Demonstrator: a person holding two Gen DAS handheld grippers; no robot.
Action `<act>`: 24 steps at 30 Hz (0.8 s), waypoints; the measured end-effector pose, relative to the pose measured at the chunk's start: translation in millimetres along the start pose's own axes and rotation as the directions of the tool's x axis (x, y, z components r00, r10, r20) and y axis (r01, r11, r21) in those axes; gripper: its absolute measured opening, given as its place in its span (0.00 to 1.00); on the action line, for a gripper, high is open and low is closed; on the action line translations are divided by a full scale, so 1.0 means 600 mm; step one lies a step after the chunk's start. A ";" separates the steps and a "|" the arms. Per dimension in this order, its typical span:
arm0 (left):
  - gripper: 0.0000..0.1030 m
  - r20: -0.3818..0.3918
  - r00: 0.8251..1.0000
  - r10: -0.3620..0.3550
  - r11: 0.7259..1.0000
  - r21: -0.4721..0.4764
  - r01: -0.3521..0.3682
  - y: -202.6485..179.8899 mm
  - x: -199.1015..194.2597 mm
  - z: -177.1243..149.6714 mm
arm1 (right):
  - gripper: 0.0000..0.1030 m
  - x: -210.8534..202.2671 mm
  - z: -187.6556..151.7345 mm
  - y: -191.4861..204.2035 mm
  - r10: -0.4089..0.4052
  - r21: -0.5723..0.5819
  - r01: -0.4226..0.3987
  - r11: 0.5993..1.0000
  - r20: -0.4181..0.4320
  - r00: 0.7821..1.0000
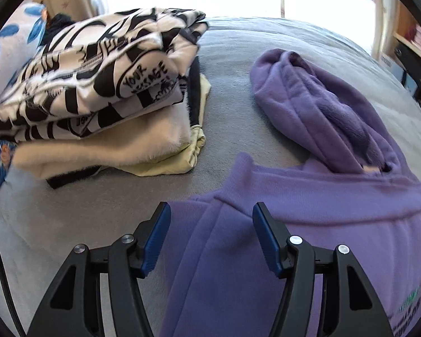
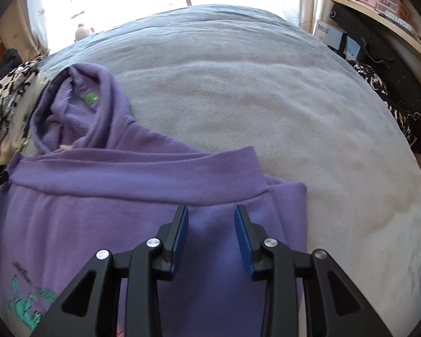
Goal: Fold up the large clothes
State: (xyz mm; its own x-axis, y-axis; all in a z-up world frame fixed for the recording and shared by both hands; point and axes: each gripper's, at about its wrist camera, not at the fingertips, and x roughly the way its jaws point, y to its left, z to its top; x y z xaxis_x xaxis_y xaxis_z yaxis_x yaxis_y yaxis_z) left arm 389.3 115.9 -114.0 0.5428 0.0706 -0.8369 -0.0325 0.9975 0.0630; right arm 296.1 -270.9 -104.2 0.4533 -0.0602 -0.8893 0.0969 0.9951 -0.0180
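With the purple hoodie (image 2: 143,196) half-folded on the bed (image 2: 266,98), both the left tongs (image 1: 210,216) and right tongs (image 2: 210,219) hover released, so next seems tucking the hood (image 1: 308,92) down.

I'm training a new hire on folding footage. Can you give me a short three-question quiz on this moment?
1. True or false: the left gripper is clamped on the purple hoodie.
2. What lies at the top of the pile of folded clothes?
A. a black-and-white printed garment
B. a red towel
C. a pair of jeans
3. Fill in: the hood lies flat on the grey ____.

Key:
1. False; both the left gripper and the right gripper are open above the hoodie.
2. A, the printed garment.
3. blanket
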 end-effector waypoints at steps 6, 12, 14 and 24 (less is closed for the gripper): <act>0.58 -0.016 1.000 0.001 0.995 0.098 0.000 -0.027 -0.050 -0.019 | 0.33 -0.030 -0.018 0.043 -0.042 -0.057 0.038 0.998 -0.062 0.997; 0.58 -0.043 0.998 -0.046 0.989 0.135 0.051 -0.037 -0.113 -0.053 | 0.33 -0.072 -0.047 0.088 -0.020 -0.124 0.009 0.992 -0.084 0.996; 0.58 -0.050 0.997 -0.067 0.987 0.145 0.073 -0.037 -0.136 -0.064 | 0.33 -0.088 -0.053 0.100 -0.009 -0.143 -0.003 0.990 -0.085 0.996; 0.58 -0.024 0.986 -0.164 0.976 0.142 0.166 -0.051 -0.188 0.001 | 0.33 -0.154 0.019 0.145 0.085 -0.190 -0.086 0.978 -0.013 0.996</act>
State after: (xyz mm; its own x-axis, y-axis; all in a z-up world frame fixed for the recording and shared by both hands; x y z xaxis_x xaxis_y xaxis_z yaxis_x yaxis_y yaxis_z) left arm 329.2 77.7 -21.1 0.5203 -0.0943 -0.8488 0.1773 0.9842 -0.0006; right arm 272.6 -179.8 -18.4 0.4480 0.0256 -0.8937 -0.1129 0.9932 -0.0281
